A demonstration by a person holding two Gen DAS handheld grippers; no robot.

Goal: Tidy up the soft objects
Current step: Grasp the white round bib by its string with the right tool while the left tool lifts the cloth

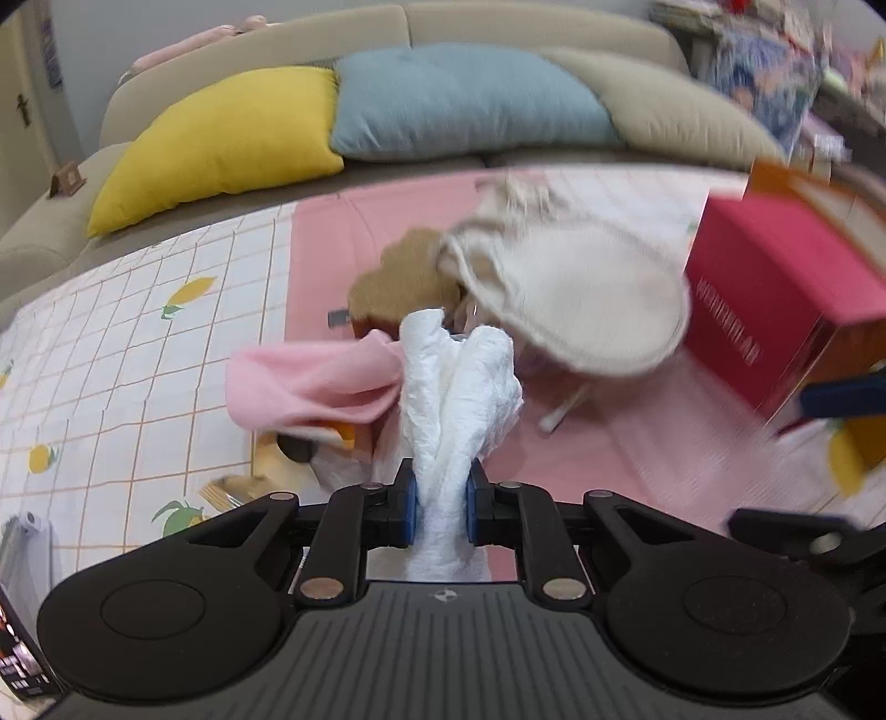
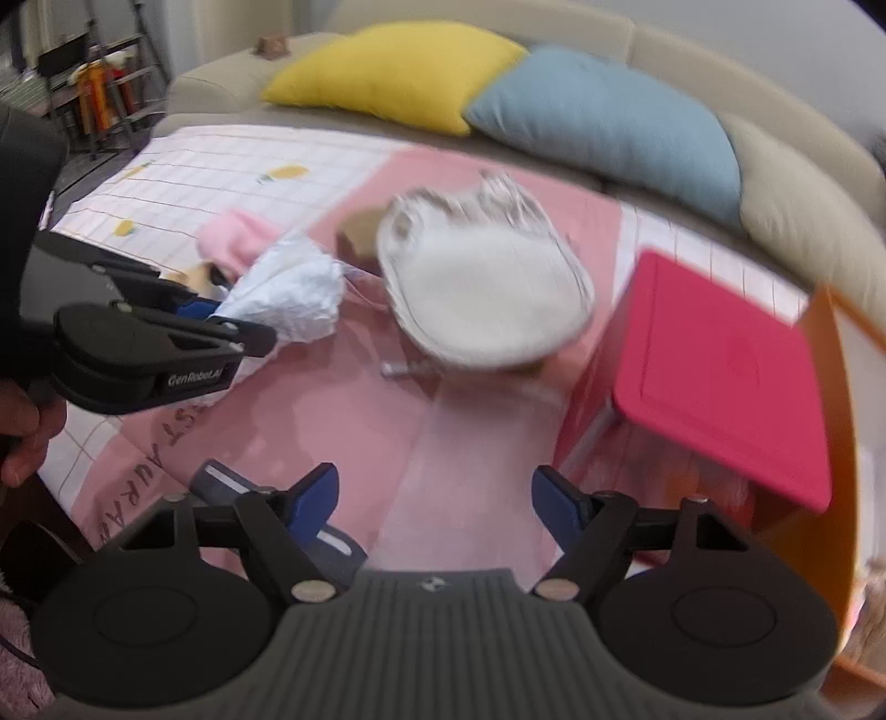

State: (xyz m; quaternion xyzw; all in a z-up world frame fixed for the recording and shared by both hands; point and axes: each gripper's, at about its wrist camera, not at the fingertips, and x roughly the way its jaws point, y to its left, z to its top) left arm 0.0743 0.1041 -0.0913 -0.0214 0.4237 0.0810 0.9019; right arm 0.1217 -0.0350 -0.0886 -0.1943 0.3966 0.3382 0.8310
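Right up close, the left gripper (image 1: 440, 512) has its blue-padded jaws pinched tight on a crinkled white cloth (image 1: 457, 399), a thin, papery-looking bundle that fans up and out of the grip in two wrinkled folds. The right gripper (image 2: 434, 498) hangs with its jaws spread wide, nothing between them, just smooth pink mat (image 2: 343, 399) below, with a dark flat object lying under its left finger, too blurred to name. From the right wrist view the left gripper sits out at the mat's left edge, white cloth bunched at its tip. Just beyond the white bundle, a soft pink cloth (image 1: 315, 379) droops in a loose fold to its left. Farther in, toward the middle of the mat, a cream fabric bag (image 1: 570, 293) with a stitched rim and a gathered drawstring top is smeared by motion blur, so I cannot tell if it rests on the mat; a tan, scallop-edged item (image 1: 407, 282) peeks out beside it. At the mat's right edge stands a hard-cornered red box (image 1: 775, 299). To the left runs a white grid-patterned sheet (image 1: 138, 354) with lemon prints. At the back, a beige sofa (image 1: 354, 33) carries plump yellow (image 1: 221, 141), blue (image 1: 459, 99) and beige cushions (image 1: 675, 116).
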